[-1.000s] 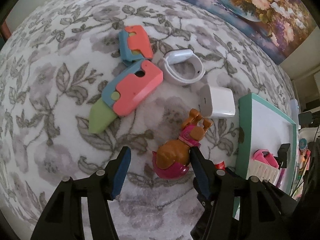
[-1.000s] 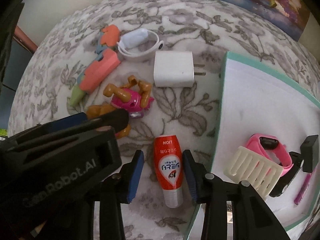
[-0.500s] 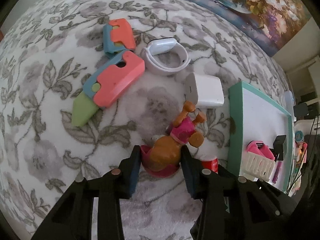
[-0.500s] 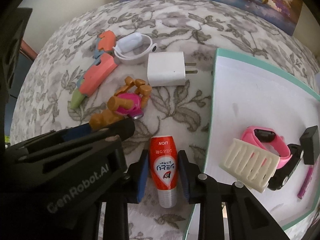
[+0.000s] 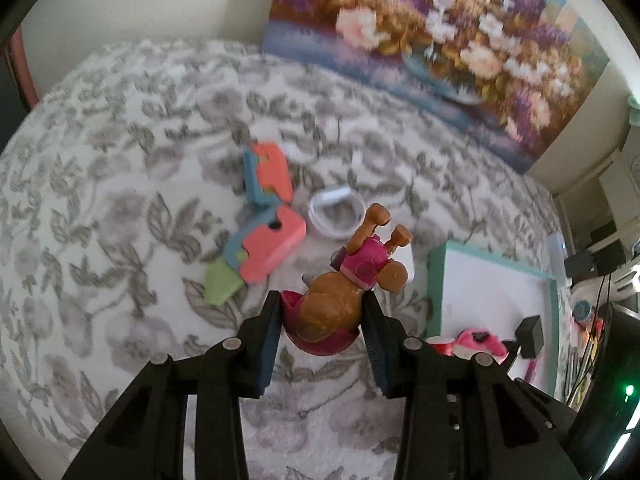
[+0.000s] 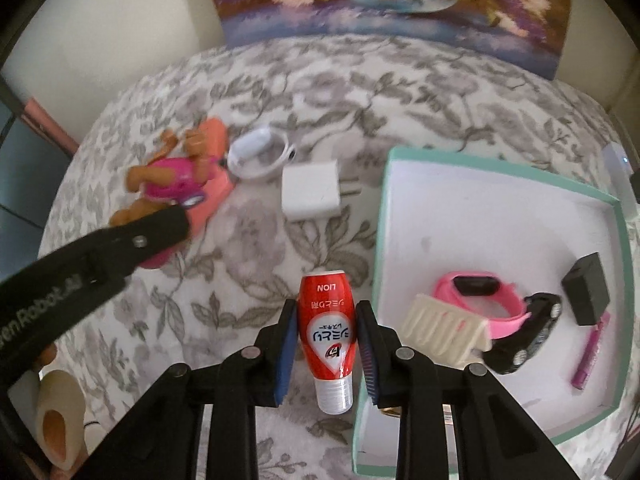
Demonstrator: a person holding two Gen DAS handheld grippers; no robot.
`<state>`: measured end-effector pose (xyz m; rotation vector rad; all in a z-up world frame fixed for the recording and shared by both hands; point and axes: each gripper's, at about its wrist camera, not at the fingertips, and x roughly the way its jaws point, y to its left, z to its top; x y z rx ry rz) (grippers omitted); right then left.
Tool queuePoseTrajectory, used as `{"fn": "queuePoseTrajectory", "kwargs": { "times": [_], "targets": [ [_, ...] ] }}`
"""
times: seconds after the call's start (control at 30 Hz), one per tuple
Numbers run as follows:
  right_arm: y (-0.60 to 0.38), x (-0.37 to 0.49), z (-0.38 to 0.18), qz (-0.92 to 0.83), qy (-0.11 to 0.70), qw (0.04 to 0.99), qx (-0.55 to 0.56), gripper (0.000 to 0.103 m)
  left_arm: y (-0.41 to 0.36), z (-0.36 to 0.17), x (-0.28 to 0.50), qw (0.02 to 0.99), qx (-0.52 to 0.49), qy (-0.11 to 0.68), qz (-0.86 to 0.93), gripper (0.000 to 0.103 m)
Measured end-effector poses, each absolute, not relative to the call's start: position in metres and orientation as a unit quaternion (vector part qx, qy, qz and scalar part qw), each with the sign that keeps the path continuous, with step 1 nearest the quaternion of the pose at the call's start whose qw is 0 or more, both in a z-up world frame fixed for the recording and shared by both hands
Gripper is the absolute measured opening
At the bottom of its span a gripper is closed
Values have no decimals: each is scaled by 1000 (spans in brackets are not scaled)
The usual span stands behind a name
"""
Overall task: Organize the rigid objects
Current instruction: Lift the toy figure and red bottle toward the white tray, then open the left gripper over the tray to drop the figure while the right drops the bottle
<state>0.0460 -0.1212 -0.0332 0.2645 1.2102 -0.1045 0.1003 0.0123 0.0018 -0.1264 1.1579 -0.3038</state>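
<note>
Gripping dog toy (image 5: 332,304) between left fingers (image 5: 272,336) | right fingers (image 6: 286,344) clamp red tube (image 6: 327,332)

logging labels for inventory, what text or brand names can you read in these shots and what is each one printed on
"LION": upside down on the red tube, near its top end, held in the right gripper.
Large stylised white-panel characters on the same tube: I cannot read them surely.
"Robot.AI": on the left gripper's arm, partly cut off; letters before it are unclear.
Nothing readable on the toy dog, white charger or box.
</note>
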Motion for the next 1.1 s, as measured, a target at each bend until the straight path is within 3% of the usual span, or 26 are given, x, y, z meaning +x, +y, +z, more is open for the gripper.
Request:
{"fn": "queuePoseTrajectory", "kwargs": {
  "times": [0.5,1.1],
  "targets": [
    [-223,20,-3,-163,517,818,195,31,-55,30,73,844,-28,499,-193,41],
    [-288,-8,-18,-208,517,794,242,29,-135,-15,58,816,44,527,-232,41]
  ]
}}
